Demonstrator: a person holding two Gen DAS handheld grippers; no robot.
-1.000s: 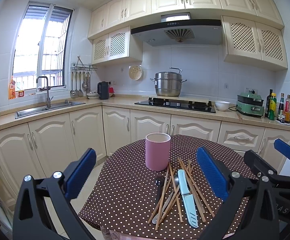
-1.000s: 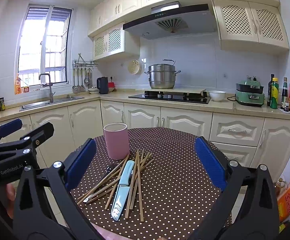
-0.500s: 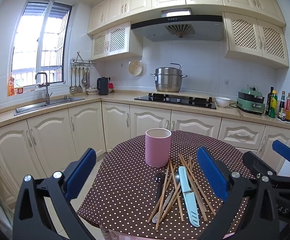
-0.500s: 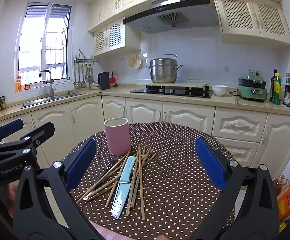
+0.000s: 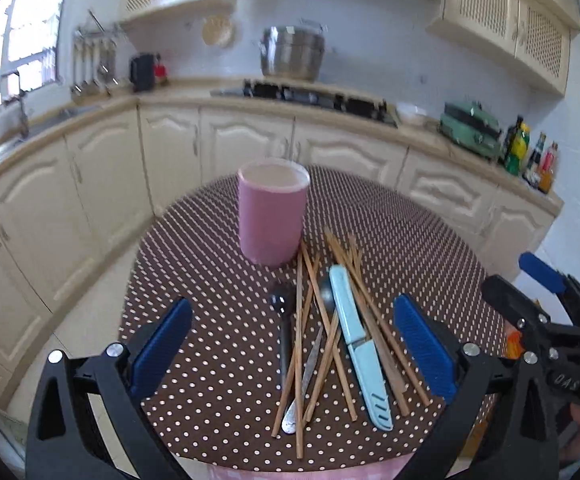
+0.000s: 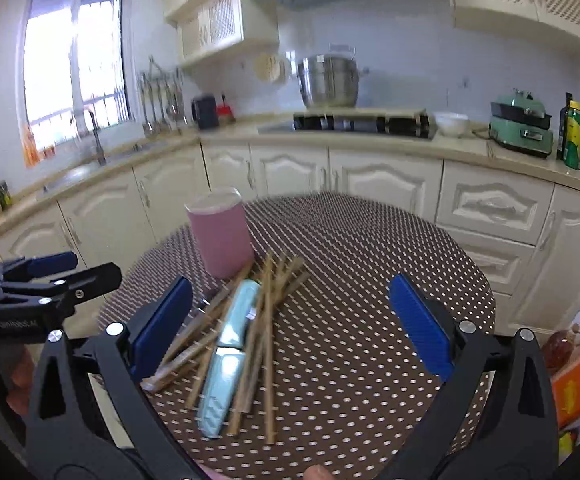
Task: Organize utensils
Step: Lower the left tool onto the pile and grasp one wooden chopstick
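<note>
Left gripper [image 5: 292,346]: jaws spread wide, nothing between the blue pads, hovering over the near part of the table with the utensil pile straight ahead.

Right gripper [image 6: 290,326]: also spread wide and holding nothing, over the near edge of the table.

Writing: white lettering on the left gripper's black body in the right wrist view, too blurred to read properly. A few pale characters on the right gripper's body in the left wrist view, not legible either (motion blur isn't helping). Bottle labels on the counter are too small to make out.

Pink cup [image 5: 273,214]: upright on the polka-dot tablecloth [image 5: 194,248], just behind the pile; the far tips of some chopsticks reach its base.

Chopsticks [image 5: 299,344]: loose crisscrossed heap in the middle of the table.

Light blue knife [image 5: 360,346]: lies on the heap, right of centre, lengthwise toward the cup.

Black spoon [image 5: 284,320]: left edge of the pile, bowl end toward the cup.

Metal spoon [image 5: 296,400]: mostly buried under the chopsticks.

Open room: bare tablecloth on both sides of the pile, wider on the right in the right wrist view. Round table edge curves close under both grippers.
</note>
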